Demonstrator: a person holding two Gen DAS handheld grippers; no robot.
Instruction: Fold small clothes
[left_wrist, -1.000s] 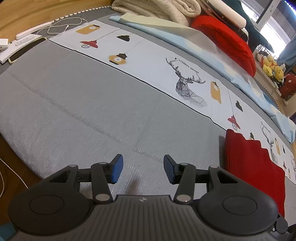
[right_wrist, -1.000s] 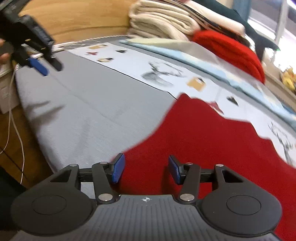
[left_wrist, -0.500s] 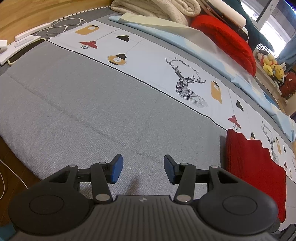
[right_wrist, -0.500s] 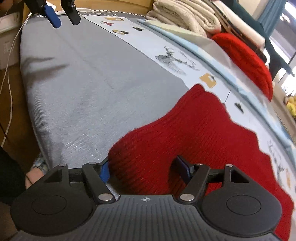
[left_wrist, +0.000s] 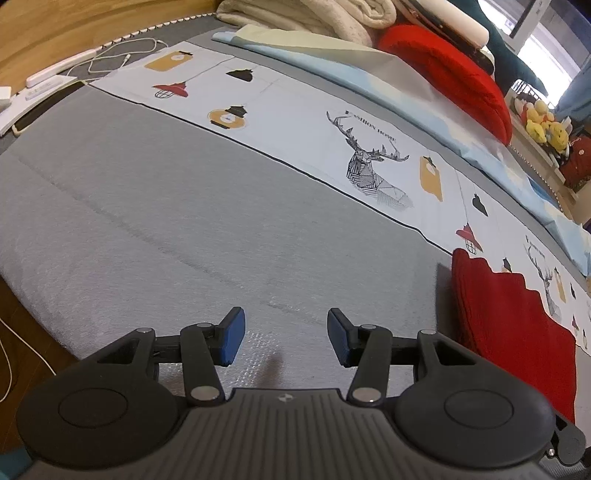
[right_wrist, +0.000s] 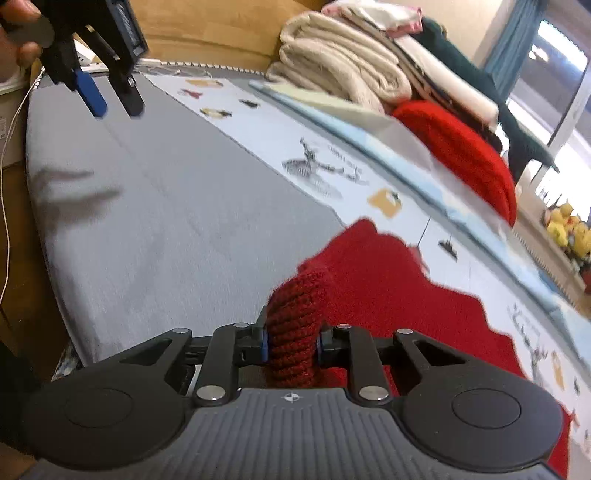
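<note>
A red knitted garment lies flat on the grey bed cover, at the right of the left wrist view. In the right wrist view its near corner is bunched up between the pads of my right gripper, whose jaws are closing and press on the knit. The rest of the garment spreads out beyond. My left gripper hovers open over bare grey cover with nothing between its fingers. It also shows at the top left of the right wrist view as the left gripper, held by a hand.
A white printed sheet with deer and lamps runs along the far side. Folded cream blankets and a red knit pile are stacked behind it. A power strip with cables lies far left. Yellow plush toys sit far right. The bed edge drops to a wooden floor.
My right gripper came down onto the garment's near corner and its jaws closed on it, bunching the knit upward. The left gripper stayed open and in place.
</note>
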